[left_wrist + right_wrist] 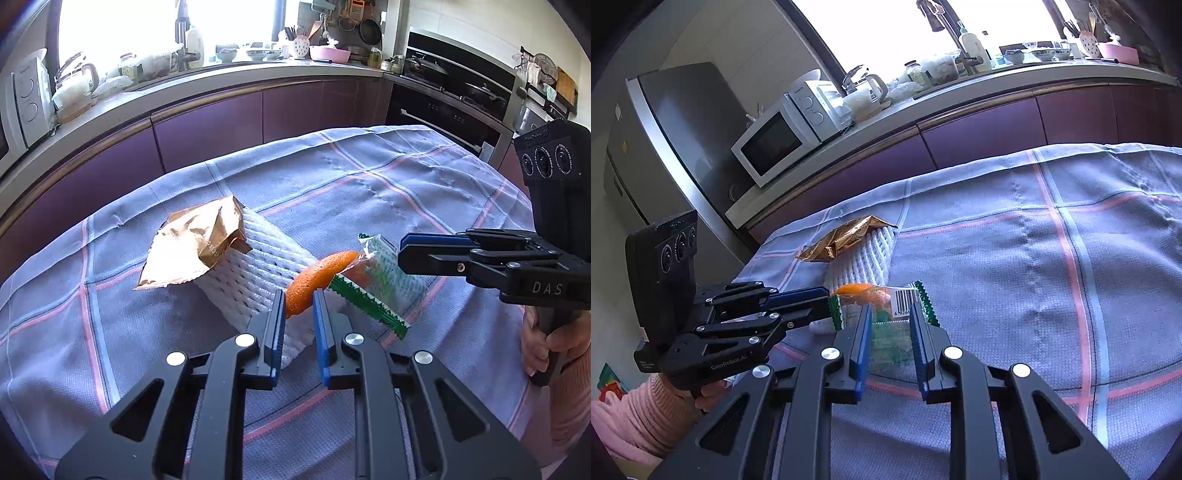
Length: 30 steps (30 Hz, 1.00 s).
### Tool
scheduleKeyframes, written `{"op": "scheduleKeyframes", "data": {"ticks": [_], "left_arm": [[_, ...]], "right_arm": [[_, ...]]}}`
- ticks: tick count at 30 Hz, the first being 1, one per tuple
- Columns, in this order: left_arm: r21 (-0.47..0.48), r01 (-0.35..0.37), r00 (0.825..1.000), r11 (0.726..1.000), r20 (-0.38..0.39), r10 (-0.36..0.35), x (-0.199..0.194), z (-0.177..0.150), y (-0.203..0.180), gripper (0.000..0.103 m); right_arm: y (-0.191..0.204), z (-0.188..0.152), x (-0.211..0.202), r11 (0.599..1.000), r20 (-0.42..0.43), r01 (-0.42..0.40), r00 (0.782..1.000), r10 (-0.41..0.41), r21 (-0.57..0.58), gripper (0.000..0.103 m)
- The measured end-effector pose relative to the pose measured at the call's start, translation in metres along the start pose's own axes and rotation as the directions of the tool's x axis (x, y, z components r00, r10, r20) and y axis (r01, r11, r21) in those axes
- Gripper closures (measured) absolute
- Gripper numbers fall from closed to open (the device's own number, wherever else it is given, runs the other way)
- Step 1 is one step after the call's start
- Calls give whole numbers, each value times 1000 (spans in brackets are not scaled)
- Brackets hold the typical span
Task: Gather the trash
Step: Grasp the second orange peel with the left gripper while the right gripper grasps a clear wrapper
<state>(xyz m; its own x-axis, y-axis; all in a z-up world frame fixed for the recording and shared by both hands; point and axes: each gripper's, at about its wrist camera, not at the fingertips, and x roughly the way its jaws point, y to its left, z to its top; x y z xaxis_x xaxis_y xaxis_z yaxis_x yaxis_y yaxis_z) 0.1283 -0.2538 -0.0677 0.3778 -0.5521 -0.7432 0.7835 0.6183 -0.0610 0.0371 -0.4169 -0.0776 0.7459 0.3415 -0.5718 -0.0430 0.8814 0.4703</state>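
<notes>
A curved orange peel [321, 275] lies against a white foam net [255, 273] on the checked tablecloth [369, 184]. My left gripper [298, 301] is shut on the peel's near end. A clear wrapper with green zigzag edges [373, 295] leans on the peel and is tilted up off the cloth. My right gripper [890, 314] is shut on this wrapper [890, 343]; it comes in from the right in the left wrist view [400, 254]. A crumpled brown paper bag [192, 247] rests on the far end of the net. In the right wrist view, the left gripper [829, 304] reaches the peel [857, 288] from the left.
Behind the table, a purple-fronted kitchen counter [221, 122] carries a microwave [783, 136], a kettle and dishes. A fridge [683, 122] stands at the left, a black oven [454, 110] at the right. Hands in pink sleeves [639, 410] hold the grips. Bare cloth stretches to the right.
</notes>
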Motion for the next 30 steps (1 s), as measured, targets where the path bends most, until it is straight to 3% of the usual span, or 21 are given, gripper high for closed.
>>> {"op": "scheduleKeyframes", "data": {"ticks": [1,2,4,8,10,14,17,18,26,30], "left_arm": [[0,3,1000,1000,1,-3,-2,-1,0,88],[3,5,1000,1000,1,-5,-3,-2,0,88],[15,-8,1000,1000,2,8,-3,-3,-3,88],[36,-29,1000,999,2,29,0,-1,-7,80],[46,-33,999,998,0,33,1,2,-8,76],[38,-23,1000,999,-18,24,6,3,-3,75],[43,-50,998,998,-27,51,9,1,-2,85],[43,-60,998,997,-24,61,9,1,-2,92],[7,-26,1000,1000,4,26,-6,-4,3,102],[15,-13,1000,1000,12,13,-13,-7,0,99]], "right_arm": [[-2,0,-1,1000,-1,-1,1000,1,11,75],[-4,-1,-1,1000,-2,-2,1000,2,19,60],[-4,-1,0,1000,-8,5,1000,-5,21,44],[2,-1,14,1000,-70,22,997,-23,-7,44],[5,-3,18,999,-87,29,996,-31,-23,48],[6,-5,17,1000,-90,12,996,-15,-28,74],[5,-6,10,1000,-66,6,998,-7,-20,82],[5,-6,8,1000,-59,5,998,-6,-16,82],[-2,-9,-8,1000,-11,-4,1000,4,27,84],[-8,-9,-14,999,8,-11,1000,11,53,84]]}}
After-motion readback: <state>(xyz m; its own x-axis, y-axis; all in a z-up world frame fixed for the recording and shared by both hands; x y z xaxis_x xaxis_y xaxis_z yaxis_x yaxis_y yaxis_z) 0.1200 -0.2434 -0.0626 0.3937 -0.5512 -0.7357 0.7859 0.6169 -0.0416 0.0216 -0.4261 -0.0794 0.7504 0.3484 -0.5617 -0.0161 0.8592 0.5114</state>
